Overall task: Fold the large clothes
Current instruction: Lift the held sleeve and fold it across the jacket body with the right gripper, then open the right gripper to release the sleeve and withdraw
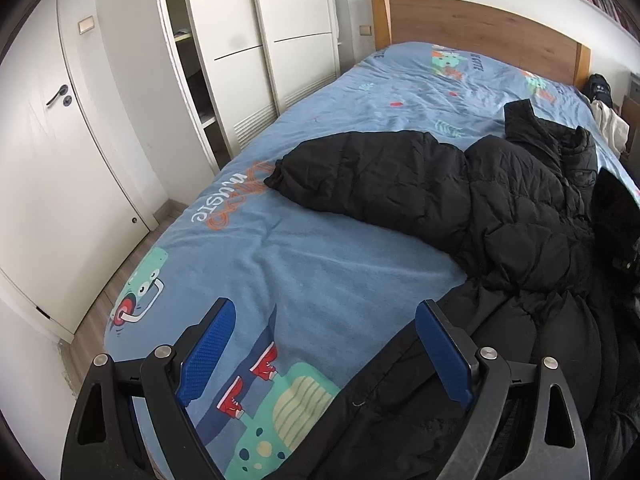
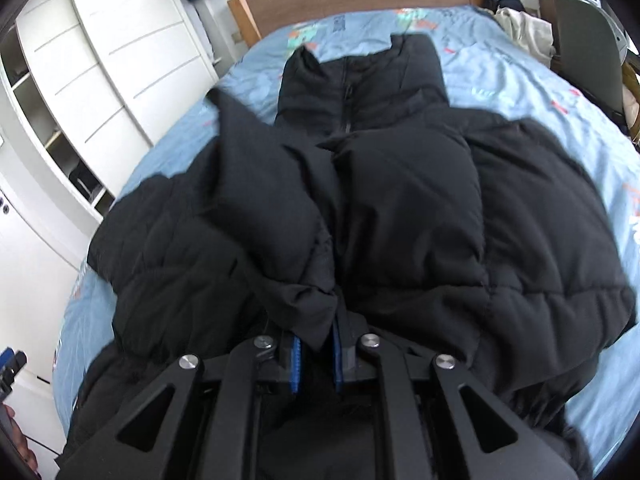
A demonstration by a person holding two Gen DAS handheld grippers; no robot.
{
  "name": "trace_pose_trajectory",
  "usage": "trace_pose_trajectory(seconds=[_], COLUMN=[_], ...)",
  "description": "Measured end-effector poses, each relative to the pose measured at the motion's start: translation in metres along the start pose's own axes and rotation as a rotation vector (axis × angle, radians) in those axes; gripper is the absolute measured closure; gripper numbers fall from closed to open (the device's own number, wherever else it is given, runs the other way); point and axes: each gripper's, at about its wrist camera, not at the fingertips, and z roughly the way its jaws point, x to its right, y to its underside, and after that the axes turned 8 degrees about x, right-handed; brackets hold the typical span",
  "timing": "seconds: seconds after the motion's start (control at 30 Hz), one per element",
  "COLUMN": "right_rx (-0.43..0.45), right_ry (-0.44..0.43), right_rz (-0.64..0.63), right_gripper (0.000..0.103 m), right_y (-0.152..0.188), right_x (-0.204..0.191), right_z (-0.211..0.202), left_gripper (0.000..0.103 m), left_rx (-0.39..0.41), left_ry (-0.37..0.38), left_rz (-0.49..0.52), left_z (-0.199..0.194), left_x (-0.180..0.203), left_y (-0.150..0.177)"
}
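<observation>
A large black puffer jacket [image 2: 400, 200] lies spread on the bed, collar toward the headboard, one sleeve folded across its front. In the left wrist view the jacket [image 1: 460, 200] lies to the right, one sleeve stretched left over the sheet. My left gripper [image 1: 324, 320] is open and empty, above the bed's near corner, its right finger beside the jacket's hem. My right gripper [image 2: 316, 344] is shut on a bunch of the jacket's black fabric near the lower front edge; the fabric hides the fingertips.
The bed has a blue patterned sheet [image 1: 320, 264] and a wooden headboard [image 1: 480, 24]. White wardrobes [image 1: 260, 48] and a white door [image 1: 60, 140] stand left of the bed. Clothes [image 2: 520, 28] and a chair [image 2: 588, 52] are at the right of the headboard.
</observation>
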Motion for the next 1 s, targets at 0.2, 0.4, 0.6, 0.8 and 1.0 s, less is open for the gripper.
trace_pose_trajectory(seconds=[0.2,0.4,0.6,0.8,1.0], right_rx=[-0.017,-0.038,-0.02,0.059,0.126], right_ry=[-0.003,0.031,-0.054,-0.086,0.064], right_rz=[-0.042,-0.086,-0.136,-0.162,-0.105], right_gripper=[0.091,0.085,0.042,0.042,0.042], right_y=[0.018,0.02,0.026,0.02,-0.008], right_x=[-0.015,-0.026,-0.038,-0.026,0.049], right_z=[-0.005,-0.006,-0.033,-0.083,-0.113], left_gripper=[0.012,0.012,0.012,0.012,0.012], left_rx=[-0.01,-0.009,0.007,-0.005,-0.03], left_ry=[0.021,0.043,0.088,0.196,0.327], left_rz=[-0.013,-0.025,-0.002,0.09,0.129], left_z=[-0.008,-0.021,-0.038,-0.043,-0.023], left_x=[0.007,0.009,0.028,0.092,0.182], left_y=[0.001,-0.001,-0.008,-0.017,-0.033])
